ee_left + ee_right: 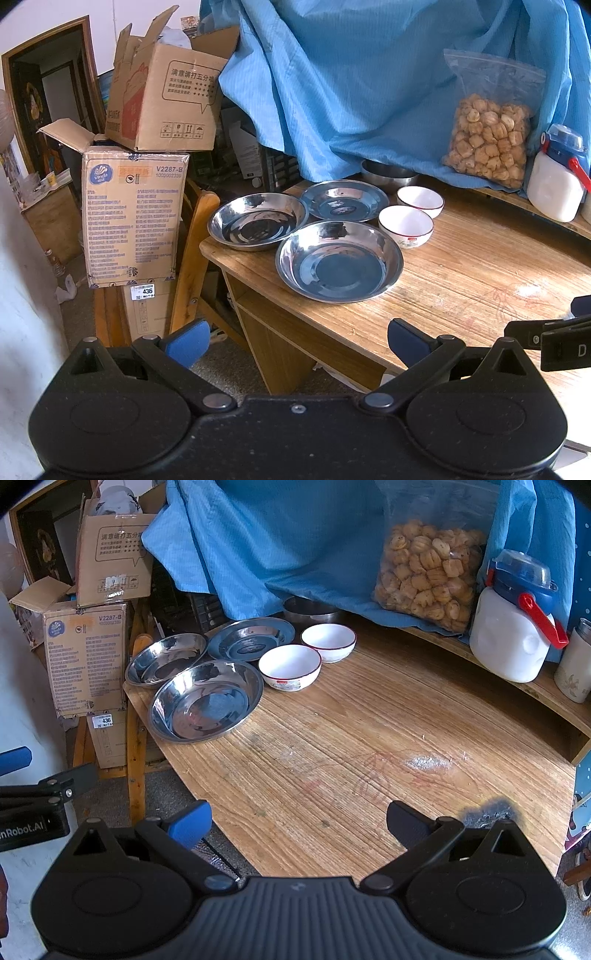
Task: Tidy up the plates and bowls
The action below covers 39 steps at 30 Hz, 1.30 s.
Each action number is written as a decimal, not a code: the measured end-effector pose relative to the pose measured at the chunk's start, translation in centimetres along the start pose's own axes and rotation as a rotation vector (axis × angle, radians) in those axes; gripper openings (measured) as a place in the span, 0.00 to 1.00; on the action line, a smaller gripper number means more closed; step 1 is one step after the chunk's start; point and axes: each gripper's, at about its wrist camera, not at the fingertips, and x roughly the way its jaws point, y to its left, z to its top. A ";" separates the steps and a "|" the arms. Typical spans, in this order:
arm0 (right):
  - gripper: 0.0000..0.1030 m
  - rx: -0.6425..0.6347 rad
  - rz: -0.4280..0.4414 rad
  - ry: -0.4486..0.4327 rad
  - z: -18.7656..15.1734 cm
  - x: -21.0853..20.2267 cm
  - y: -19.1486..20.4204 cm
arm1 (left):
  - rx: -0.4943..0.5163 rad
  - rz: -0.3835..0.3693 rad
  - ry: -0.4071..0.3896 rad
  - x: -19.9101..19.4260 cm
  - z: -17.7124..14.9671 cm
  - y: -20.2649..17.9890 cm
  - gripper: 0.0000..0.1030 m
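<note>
1. Together at the far left corner of the wooden table (369, 716) sit three steel plates and two white bowls; the nearest steel plate (339, 261) lies closest to the table's front edge, touching the left steel plate (257, 220) and the rear steel plate (344, 200) at their rims.
2. Just right of the plates, the near white bowl (405, 226) and the far white bowl (420, 200) stand side by side, upright and empty.
3. Behind the rear plate, a steel basin (388, 173) is half hidden under a blue cloth (351, 85).
4. Both tools hover short of the dishes: the left gripper (295, 345) has its jaws spread wide with nothing between them, and the right gripper (299, 823) is likewise wide apart and empty over bare wood.
5. Further right, a bag of snacks (424, 579) leans on the cloth beside a white jug (513, 635) on a raised shelf.
6. Left of the table, cardboard boxes (136, 206) are stacked.
</note>
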 end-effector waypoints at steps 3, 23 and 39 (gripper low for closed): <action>1.00 0.000 0.001 0.001 0.0 0.0 0.0 | 0.001 0.000 0.000 0.0 0.0 0.0 0.99; 1.00 -0.001 0.009 0.010 -0.3 0.1 -0.2 | 0.004 0.011 0.016 0.1 0.0 -0.6 0.99; 1.00 -0.032 0.041 0.021 0.5 1.0 -0.6 | -0.030 0.058 0.075 0.9 0.4 -1.0 0.99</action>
